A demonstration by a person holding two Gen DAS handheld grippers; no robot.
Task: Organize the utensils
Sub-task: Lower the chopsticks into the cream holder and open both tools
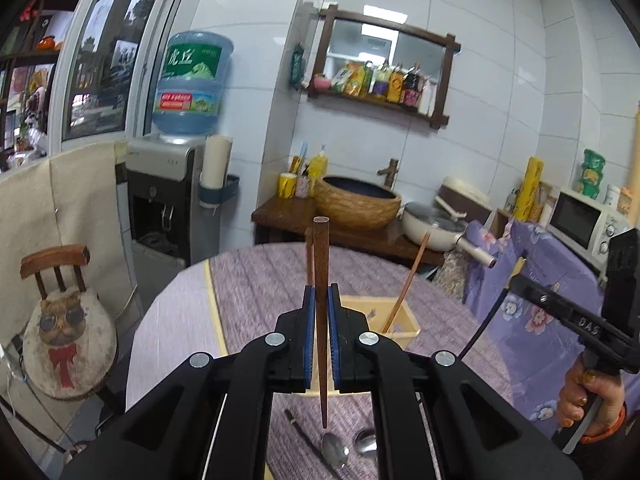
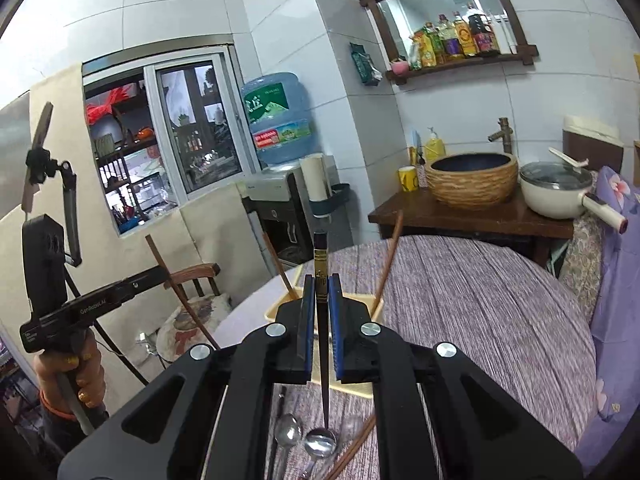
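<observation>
My left gripper (image 1: 320,300) is shut on a brown wooden chopstick (image 1: 320,276), held upright above the table. A cream utensil box (image 1: 400,316) stands just behind it with a thin wooden chopstick (image 1: 408,280) leaning in it. My right gripper (image 2: 320,290) is shut on a dark chopstick (image 2: 320,256) with a gold band, upright over the same box (image 2: 280,306), which holds two wooden sticks (image 2: 386,264). Two metal spoons (image 2: 320,442) and a dark chopstick (image 2: 278,420) lie on the table below. The left gripper with its chopstick also shows at the left of the right wrist view (image 2: 168,276).
The round table has a purple striped cloth (image 2: 480,300). Behind it stand a wooden counter with a woven basin (image 2: 472,178) and a white pan (image 2: 556,188). A water dispenser (image 1: 168,196) and a chair with a cat cushion (image 1: 68,332) are at the left.
</observation>
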